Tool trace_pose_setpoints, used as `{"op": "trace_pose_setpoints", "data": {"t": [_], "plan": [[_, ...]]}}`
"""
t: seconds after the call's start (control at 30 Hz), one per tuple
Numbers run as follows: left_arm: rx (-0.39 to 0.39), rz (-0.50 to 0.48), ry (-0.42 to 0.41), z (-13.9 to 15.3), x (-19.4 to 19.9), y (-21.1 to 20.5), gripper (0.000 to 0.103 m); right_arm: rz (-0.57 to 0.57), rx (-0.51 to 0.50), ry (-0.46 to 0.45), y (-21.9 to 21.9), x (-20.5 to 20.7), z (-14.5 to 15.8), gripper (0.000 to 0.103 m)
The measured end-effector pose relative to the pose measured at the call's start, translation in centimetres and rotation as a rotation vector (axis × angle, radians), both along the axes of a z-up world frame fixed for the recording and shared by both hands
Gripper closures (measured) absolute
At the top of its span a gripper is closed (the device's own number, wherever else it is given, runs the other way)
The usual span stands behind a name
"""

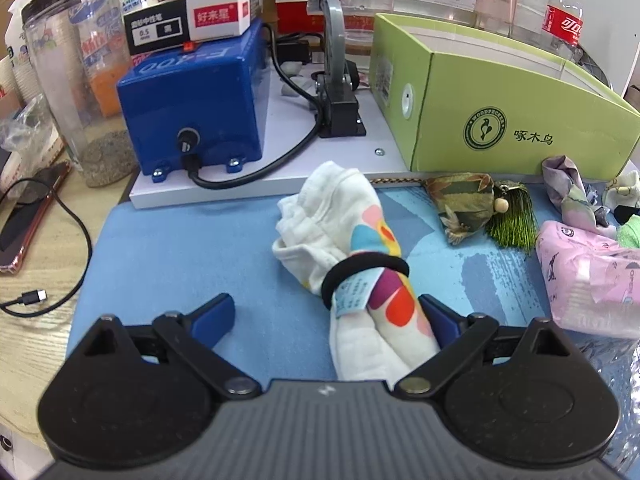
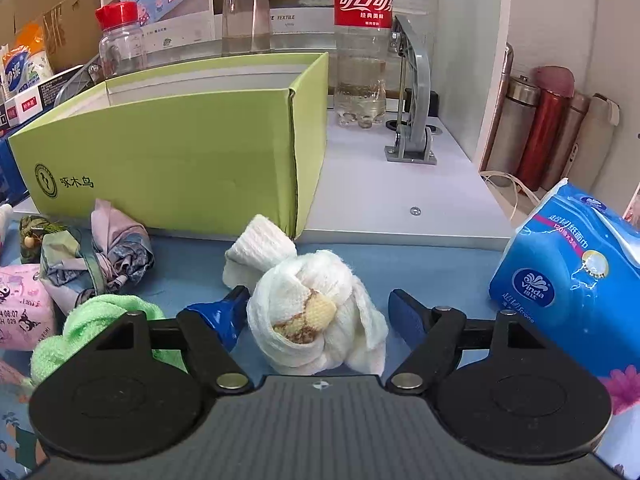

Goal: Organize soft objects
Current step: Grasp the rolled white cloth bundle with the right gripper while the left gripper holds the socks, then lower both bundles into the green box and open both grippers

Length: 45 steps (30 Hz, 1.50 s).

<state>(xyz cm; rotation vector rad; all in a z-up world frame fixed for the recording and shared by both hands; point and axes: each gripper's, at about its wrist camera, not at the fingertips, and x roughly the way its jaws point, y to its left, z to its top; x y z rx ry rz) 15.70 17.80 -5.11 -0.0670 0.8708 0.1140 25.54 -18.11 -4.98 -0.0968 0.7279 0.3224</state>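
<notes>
On blue mat (image 1: 168, 248): left gripper (image 1: 326, 314) agape around banded white cloth roll (image 1: 360, 264); right gripper (image 2: 316, 314) agape around knotted white towel (image 2: 316, 316). Squeeze mid-bundle, firmly.

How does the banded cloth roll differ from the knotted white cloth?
The banded cloth roll is long, with coloured patches and a black hair band around it; the knotted white cloth is a plain ball tied on itself, with brownish stains. Both lie on the blue mat between open jaws.
</notes>
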Motion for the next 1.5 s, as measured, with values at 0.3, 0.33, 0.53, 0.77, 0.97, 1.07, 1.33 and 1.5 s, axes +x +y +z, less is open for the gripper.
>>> {"op": "trace_pose_setpoints", "data": {"t": [0.3,0.33,0.53,0.77,0.97,1.07,1.33,1.5], "plan": [[-0.088,-0.032,-0.047,3.0,-2.9,0.5,0.074,0.045,0.069,-0.055,-1.1,-2.6,2.2,0.071],[-0.106,-0.034,-0.056,3.4,-3.3,0.7,0.074,0.052,0.078,-0.074,-1.2,-3.2,2.8,0.071],[-0.186,-0.082,-0.154,8.4,-2.6,0.9,0.074,0.124,0.168,-0.183,-0.7,-4.9,7.9,0.071],[-0.204,-0.180,-0.269,14.0,6.1,-2.0,0.073,0.170,0.210,-0.252,3.0,1.6,12.7,0.070],[-0.213,-0.210,-0.207,12.5,14.6,-4.8,0.072,0.187,0.193,-0.194,6.1,7.7,11.9,0.069],[-0.229,-0.200,-0.162,10.5,17.4,-5.4,0.068,0.181,0.182,-0.148,7.0,9.5,10.1,0.065],[-0.172,-0.171,-0.156,9.2,17.6,-5.0,0.044,0.093,0.207,-0.101,6.7,10.9,8.0,0.058],[-0.170,-0.159,-0.177,10.3,15.2,-4.3,0.043,0.094,0.209,-0.109,5.9,9.3,8.5,0.056]]}}
